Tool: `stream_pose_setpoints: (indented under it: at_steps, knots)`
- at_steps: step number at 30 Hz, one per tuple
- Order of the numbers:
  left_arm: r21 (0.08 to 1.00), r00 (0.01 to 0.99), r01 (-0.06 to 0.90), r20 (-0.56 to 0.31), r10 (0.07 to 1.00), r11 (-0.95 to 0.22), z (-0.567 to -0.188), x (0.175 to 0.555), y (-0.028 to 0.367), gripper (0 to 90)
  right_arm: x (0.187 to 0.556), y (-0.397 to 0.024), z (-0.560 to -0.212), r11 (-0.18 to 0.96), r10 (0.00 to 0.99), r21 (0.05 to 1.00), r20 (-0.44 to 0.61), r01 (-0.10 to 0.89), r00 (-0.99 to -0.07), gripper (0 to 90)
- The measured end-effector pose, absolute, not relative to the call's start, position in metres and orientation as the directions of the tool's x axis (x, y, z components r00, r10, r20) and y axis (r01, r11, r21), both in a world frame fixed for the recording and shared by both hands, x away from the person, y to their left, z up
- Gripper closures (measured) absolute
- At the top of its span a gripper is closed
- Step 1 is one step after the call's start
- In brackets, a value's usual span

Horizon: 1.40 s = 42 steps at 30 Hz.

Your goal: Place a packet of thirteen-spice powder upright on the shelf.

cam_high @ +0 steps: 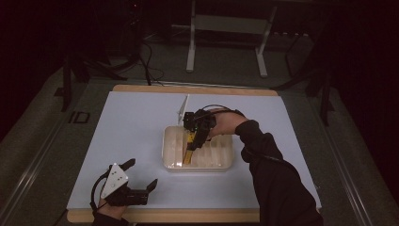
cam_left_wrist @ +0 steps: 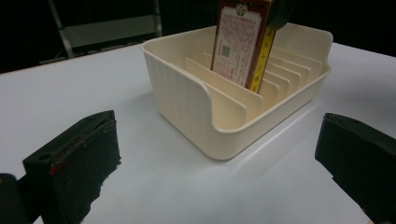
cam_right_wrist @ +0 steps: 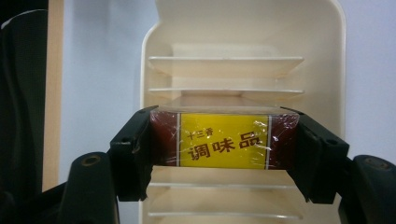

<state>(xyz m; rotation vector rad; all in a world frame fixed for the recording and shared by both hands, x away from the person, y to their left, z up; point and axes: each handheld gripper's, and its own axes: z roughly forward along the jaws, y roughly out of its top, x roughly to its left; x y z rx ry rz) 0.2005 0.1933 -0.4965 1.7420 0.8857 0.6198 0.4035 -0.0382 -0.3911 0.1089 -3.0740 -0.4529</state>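
A cream slotted rack (cam_high: 221, 157) with several upright dividers sits in the middle of the white mat. My right gripper (cam_high: 191, 147) points down into its left part, shut on a red and yellow box (cam_high: 189, 154). In the right gripper view my right gripper (cam_right_wrist: 223, 136) clamps both red ends of the box (cam_right_wrist: 224, 145) above the rack (cam_right_wrist: 243, 28). In the left gripper view the box (cam_left_wrist: 240, 42) stands upright, its lower end sunk between two dividers of the rack (cam_left_wrist: 187, 98). My left gripper (cam_high: 141, 173) rests at the mat's front left, open and holding nothing, and my left gripper (cam_left_wrist: 217, 163) faces the rack.
The white mat (cam_high: 131, 122) lies on a wooden tabletop (cam_high: 188, 89) whose edge shows at the front and back. A dark sleeve (cam_high: 273, 174) reaches in from the lower right. Metal stand legs (cam_high: 190, 52) and cables stand on the floor beyond the table.
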Motion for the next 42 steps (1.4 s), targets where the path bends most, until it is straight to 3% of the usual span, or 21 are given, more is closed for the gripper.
stream_pose_setpoints:
  at_steps: [9,23,42]
  knots:
    - [0.944,0.595,0.268,-0.007,0.804,-0.19,-0.496,0.2,0.193,0.0,0.404,-0.028,-0.404,0.966,-0.068,0.249,-0.007,-0.068,-0.998,31.9]
    - [0.945,0.596,0.268,-0.008,0.803,-0.189,-0.496,0.201,0.193,0.0,0.404,-0.025,-0.406,0.961,-0.045,0.273,0.013,-0.04,-0.999,29.8]
    - [0.944,0.596,0.27,-0.009,0.803,-0.189,-0.497,0.201,0.192,0.0,0.403,-0.04,-0.376,0.93,-0.018,0.367,-0.011,-0.021,-1.0,21.6]
